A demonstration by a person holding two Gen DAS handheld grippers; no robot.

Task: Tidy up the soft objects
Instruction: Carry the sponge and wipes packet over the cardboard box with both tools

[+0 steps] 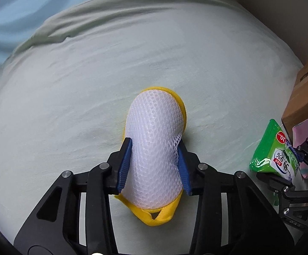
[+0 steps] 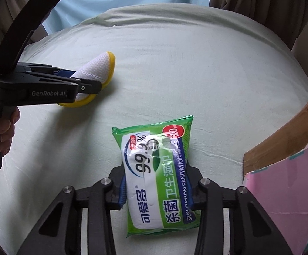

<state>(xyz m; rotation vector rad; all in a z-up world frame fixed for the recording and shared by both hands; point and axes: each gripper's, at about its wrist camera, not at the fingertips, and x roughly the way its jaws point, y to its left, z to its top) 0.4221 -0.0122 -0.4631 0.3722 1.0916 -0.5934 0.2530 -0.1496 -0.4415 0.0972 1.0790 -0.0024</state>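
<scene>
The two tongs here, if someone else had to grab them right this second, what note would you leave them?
Left tongs: shut on the white mesh sponge with the yellow edge, squeezed at its middle, just above the pale green bed sheet.
Right tongs: shut on the green wet-wipes pack, also over the sheet.
The cardboard box with the pink lining sits open at the right edge.
Done: both soft things are picked up.
Left: neither is put away yet. The box looks like the likely place for them, wipes first since they are nearer.
</scene>
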